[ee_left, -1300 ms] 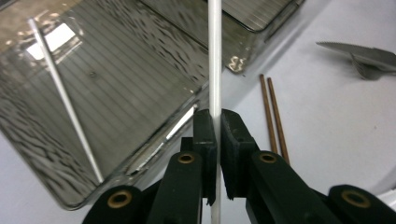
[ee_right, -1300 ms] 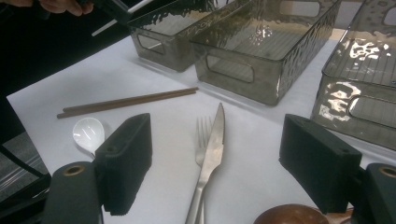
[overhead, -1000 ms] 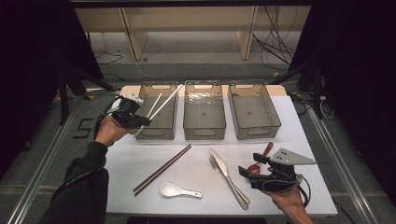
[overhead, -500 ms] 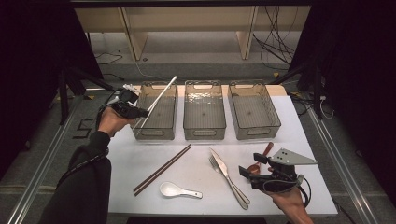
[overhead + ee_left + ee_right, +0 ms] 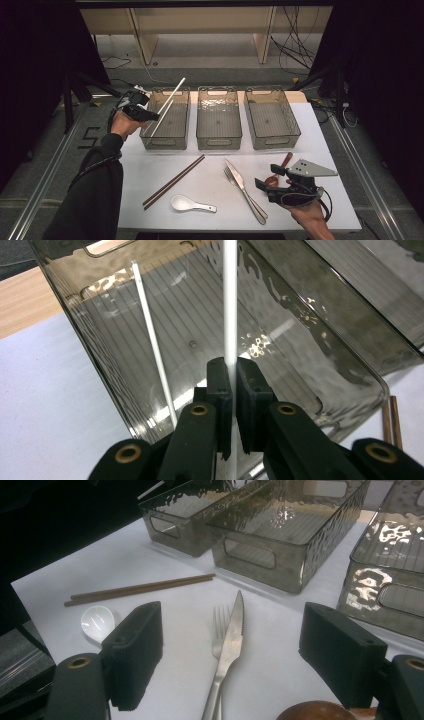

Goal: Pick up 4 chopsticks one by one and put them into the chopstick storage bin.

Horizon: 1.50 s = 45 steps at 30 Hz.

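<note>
White desk [image 5: 150, 175], three smoked bins at far edge. Left gripper [image 5: 150, 116]: raised beside left bin [image 5: 181, 142], fingers [image 5: 220, 385] clamped on white chopstick [image 5: 229, 305], slanting over bin. Right gripper [image 5: 230, 655]: near right, fingers apart.

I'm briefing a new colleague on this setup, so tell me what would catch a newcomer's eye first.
First, the left gripper clamped on a white chopstick that slants up over the leftmost of three clear bins, with a second white chopstick lying inside it. Next, the cutlery on the white table: brown chopsticks, a white spoon, a fork and a knife. The right gripper waits open beside them.
</note>
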Available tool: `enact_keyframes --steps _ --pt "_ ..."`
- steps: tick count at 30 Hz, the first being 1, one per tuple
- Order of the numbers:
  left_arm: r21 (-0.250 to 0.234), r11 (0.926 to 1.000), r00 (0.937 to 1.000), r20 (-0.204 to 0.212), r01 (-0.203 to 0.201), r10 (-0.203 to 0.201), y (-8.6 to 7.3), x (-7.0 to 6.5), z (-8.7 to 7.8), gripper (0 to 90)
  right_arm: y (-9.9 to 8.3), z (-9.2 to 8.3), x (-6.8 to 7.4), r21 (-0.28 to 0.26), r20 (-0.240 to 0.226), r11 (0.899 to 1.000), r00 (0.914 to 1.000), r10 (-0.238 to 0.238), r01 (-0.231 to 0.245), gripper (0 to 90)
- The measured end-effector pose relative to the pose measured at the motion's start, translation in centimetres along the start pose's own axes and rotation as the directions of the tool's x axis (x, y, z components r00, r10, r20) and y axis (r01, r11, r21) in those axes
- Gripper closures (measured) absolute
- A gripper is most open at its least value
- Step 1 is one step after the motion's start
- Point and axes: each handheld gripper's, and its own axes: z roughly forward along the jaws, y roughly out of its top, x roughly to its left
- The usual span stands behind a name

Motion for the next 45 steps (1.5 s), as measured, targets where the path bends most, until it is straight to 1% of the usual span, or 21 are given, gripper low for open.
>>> enact_keyframes --steps 4,6,8,12,16,19,22,24,28,32,36,38,39,41,42,43,45 --pt "-0.008 1.0000 1.0000 0.001 -0.001 0.001 0.1 0.0 0.2 85.0 0.0 0.0 0.0 0.000 0.002 1.000 1.0000 0.003 -0.003 26.3" --pt "0.005 1.0000 1.0000 -0.008 -0.004 0.004 0.0 0.1 0.5 85.0 0.0 -0.1 0.0 -0.001 0.001 1.000 1.0000 0.003 -0.003 26.3" --pt "0.002 1.0000 0.9999 -0.007 0.008 -0.008 -0.1 0.1 0.7 85.0 0.0 -0.1 0.0 0.000 0.002 1.000 1.0000 0.002 -0.002 26.3" --pt "0.001 0.9999 0.9999 -0.003 0.015 -0.015 -0.3 0.2 1.0 85.0 0.0 -0.1 0.0 -0.002 0.000 1.000 1.0000 -0.001 0.001 26.3" --pt "0.004 0.9995 0.9994 -0.014 0.032 -0.032 -0.6 0.5 1.1 84.9 0.0 -0.1 0.0 -0.002 -0.001 1.000 1.0000 -0.003 0.003 26.3" --pt "0.009 0.9994 0.9993 -0.017 0.032 -0.032 -0.9 0.5 1.6 84.9 0.0 0.0 0.0 0.001 0.000 1.000 1.0000 0.000 0.000 26.4" --pt "0.027 0.9992 0.9993 -0.022 0.029 -0.029 -1.2 0.5 2.0 84.9 0.0 0.0 0.1 0.000 -0.001 1.000 1.0000 -0.003 0.003 26.4" --pt "0.024 0.9990 0.9990 -0.024 0.038 -0.037 -1.2 0.5 2.0 84.9 0.0 0.0 0.1 0.000 -0.002 1.000 1.0000 -0.001 0.001 26.4" --pt "0.028 0.9989 0.9986 -0.037 0.038 -0.037 -1.3 0.6 2.1 84.8 0.0 0.0 0.0 0.000 -0.002 1.000 1.0000 -0.001 0.001 26.4" --pt "0.030 0.9987 0.9984 -0.042 0.040 -0.039 -1.3 0.6 2.3 84.4 0.0 0.0 0.1 0.001 -0.003 1.000 1.0000 -0.001 0.001 26.4" --pt "0.033 0.9978 0.9972 -0.048 0.058 -0.057 -1.4 0.6 2.6 83.3 0.0 0.0 0.1 0.001 -0.004 1.000 1.0000 0.000 0.000 26.5" --pt "0.015 0.9965 0.9961 -0.034 0.082 -0.082 -1.4 0.6 2.3 78.1 0.0 0.0 0.1 0.001 -0.004 1.000 1.0000 -0.001 0.001 26.5" --pt "0.017 0.9964 0.9962 -0.025 0.084 -0.083 -1.3 0.6 2.1 76.0 0.0 0.0 0.1 0.000 -0.004 1.000 1.0000 -0.001 0.001 26.5" --pt "0.028 0.9971 0.9974 -0.010 0.071 -0.071 -1.2 0.3 1.7 70.3 0.0 0.0 0.0 0.000 -0.003 1.000 1.0000 0.000 0.000 26.5" --pt "0.030 0.9973 0.9977 0.008 0.067 -0.067 -1.2 0.1 1.4 66.2 0.0 -0.1 0.0 0.000 -0.003 1.000 1.0000 -0.001 0.001 26.5" --pt "0.028 0.9974 0.9974 0.025 0.067 -0.068 -1.2 -0.1 1.2 61.7 0.0 -0.1 0.0 -0.001 -0.003 1.000 1.0000 -0.001 0.001 26.5" --pt "0.010 0.9970 0.9966 0.031 0.077 -0.077 -1.3 -0.4 0.5 55.1 0.0 -0.1 0.0 -0.004 -0.003 1.000 1.0000 -0.002 0.002 26.5"
